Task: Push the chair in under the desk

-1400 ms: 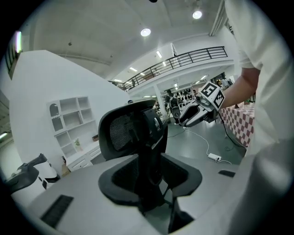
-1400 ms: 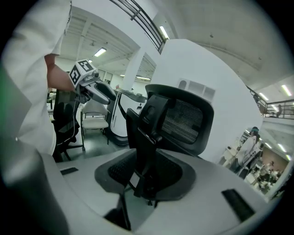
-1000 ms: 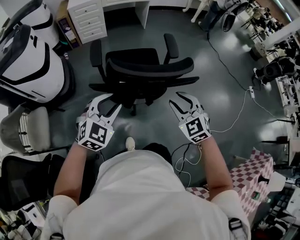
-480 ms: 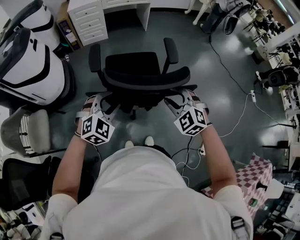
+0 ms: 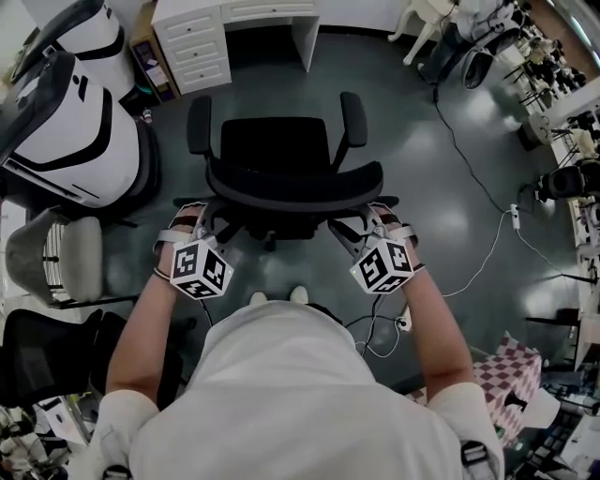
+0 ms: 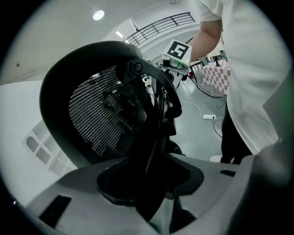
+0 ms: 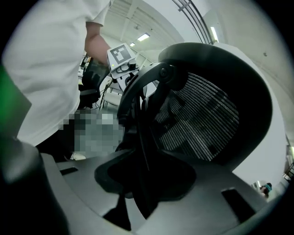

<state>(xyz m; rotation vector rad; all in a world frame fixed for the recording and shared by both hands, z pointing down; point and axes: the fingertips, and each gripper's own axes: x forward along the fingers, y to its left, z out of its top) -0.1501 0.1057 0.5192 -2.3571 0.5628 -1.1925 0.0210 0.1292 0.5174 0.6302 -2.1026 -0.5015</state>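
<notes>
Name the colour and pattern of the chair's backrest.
The backrest is black fine mesh; best in the left gripper view.

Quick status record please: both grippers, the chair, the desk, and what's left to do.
left gripper: shut on the left edge of the chair backrest
right gripper: shut on the right edge of the backrest
chair: seat faces the desk, out on open floor, not yet under it
desk: white, drawers on its left side, opening roughly ahead of the chair
person: stands directly behind the chair
next: probably a straight push forward into the opening
</notes>
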